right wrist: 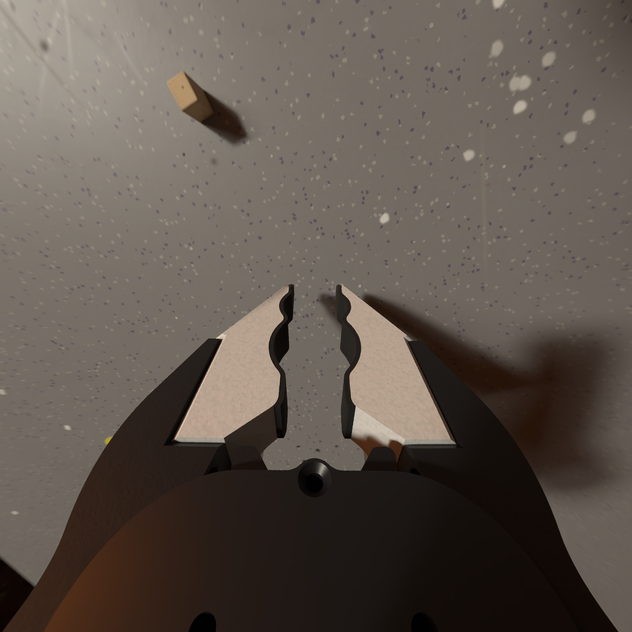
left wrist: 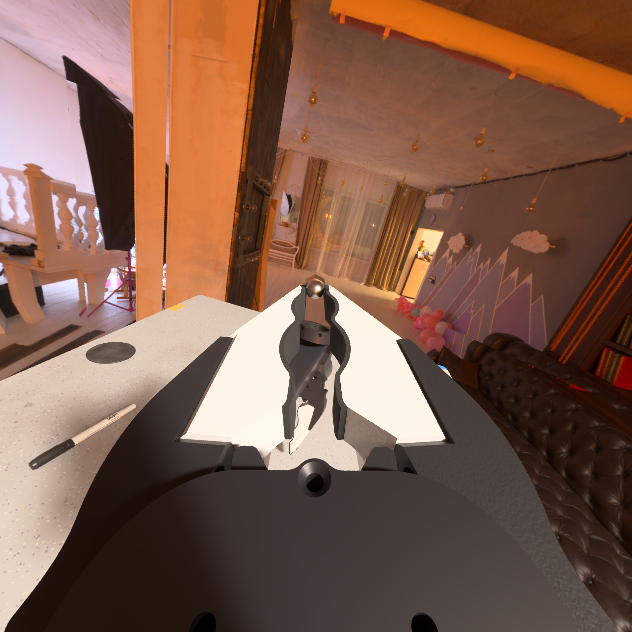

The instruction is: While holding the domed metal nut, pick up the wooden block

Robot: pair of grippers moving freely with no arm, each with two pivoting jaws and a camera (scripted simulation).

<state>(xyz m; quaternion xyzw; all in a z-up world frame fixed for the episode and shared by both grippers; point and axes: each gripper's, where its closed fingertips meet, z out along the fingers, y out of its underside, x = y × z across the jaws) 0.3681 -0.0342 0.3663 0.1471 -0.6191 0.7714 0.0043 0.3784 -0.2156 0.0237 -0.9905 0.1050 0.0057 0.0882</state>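
Now, left gripper [left wrist: 315, 290] jaws clamped on domed metal nut [left wrist: 315, 288], right gripper [right wrist: 314, 294] jaws apart above table [right wrist: 410, 205], wooden block [right wrist: 189, 96] ahead-left.

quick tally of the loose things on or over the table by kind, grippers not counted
domed metal nut: 1, held at the left gripper tips
wooden block: 1
marker pen: 1
dark round disc: 1
total: 4

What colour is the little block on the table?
Light tan wood; the wooden block shows best in the right wrist view.
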